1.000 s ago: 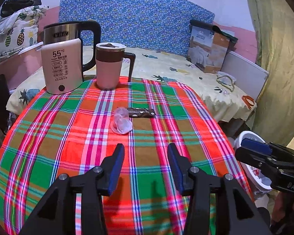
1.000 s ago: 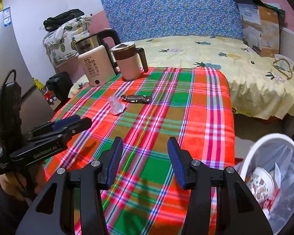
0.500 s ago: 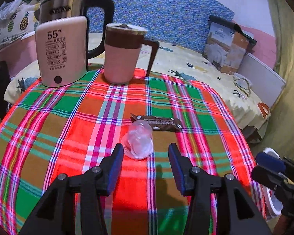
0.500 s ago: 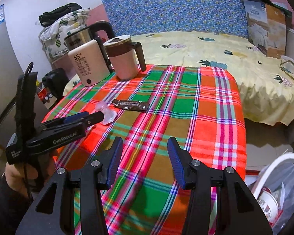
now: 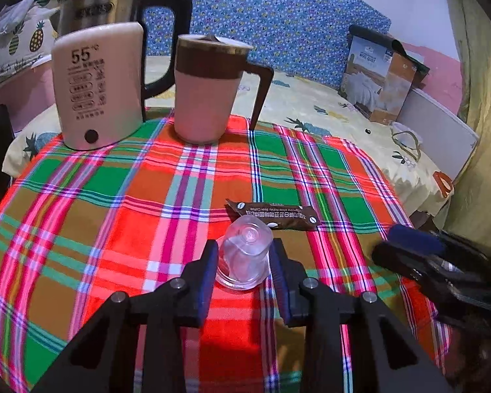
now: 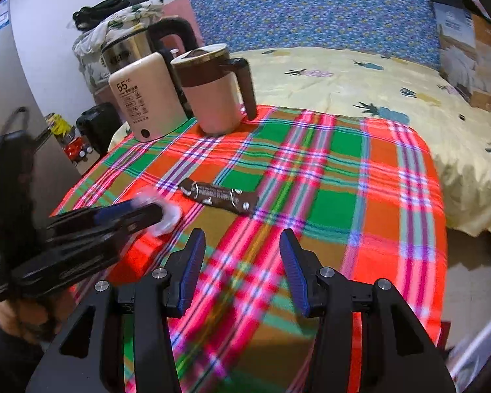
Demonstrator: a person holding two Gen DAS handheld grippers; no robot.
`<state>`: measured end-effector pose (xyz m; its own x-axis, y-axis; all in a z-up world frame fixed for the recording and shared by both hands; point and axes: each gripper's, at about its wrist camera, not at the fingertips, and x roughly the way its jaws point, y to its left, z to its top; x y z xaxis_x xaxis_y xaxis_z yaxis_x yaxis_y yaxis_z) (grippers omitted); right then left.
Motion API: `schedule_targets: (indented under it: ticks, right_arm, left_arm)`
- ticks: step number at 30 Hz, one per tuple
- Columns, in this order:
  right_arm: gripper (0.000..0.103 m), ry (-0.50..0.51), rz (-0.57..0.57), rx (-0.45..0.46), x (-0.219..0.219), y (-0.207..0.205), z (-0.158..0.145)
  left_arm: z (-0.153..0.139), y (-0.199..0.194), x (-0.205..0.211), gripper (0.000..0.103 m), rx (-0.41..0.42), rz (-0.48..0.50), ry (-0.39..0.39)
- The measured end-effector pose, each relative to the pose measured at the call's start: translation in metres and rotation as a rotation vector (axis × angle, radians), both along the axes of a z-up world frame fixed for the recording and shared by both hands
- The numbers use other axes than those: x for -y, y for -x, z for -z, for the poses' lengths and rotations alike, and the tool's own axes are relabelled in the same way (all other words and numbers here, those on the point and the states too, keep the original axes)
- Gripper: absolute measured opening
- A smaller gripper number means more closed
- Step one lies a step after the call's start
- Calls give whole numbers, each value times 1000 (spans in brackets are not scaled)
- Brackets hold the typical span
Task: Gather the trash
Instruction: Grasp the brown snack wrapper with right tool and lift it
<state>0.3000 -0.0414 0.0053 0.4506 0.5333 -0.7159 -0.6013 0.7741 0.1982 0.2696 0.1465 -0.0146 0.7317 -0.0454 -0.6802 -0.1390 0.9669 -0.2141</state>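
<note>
Left gripper [image 5: 244,263] straddles the clear plastic cup [image 5: 245,255] lying on the plaid tablecloth [image 5: 114,216]; jaws released, no visible squeeze. Right gripper [image 6: 242,262] hangs spread and empty, nearer the table edge. Just beyond the cup lies 1 brown coffee sachet [image 5: 275,216]; judgement: close gently and centred, since thin plastic could crush or pop out.

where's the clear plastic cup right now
In the left wrist view, the clear plastic cup sits upside down on the plaid tablecloth, between the left gripper fingers, just before the brown coffee sachet.

A clear glossy plastic cup [image 5: 245,251] and shiny brown wrapper [image 5: 275,216] lie on matt woven plaid cloth [image 5: 114,216].
</note>
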Motion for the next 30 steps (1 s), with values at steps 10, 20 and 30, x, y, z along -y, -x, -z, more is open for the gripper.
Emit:
schedule_targets:
  ticks: [10, 20, 30]
  right_arm:
    - [49, 28, -131, -31, -51, -49, 17]
    - [50, 98, -341, -94, -68, -21, 24]
    - [25, 157, -186, -39, -76, 9, 24]
  left_arm:
    - [-7, 29, -29, 33, 21, -15, 31]
    - [-1, 44, -43, 33, 15, -26, 44]
    - [-3, 52, -41, 33, 8, -27, 42]
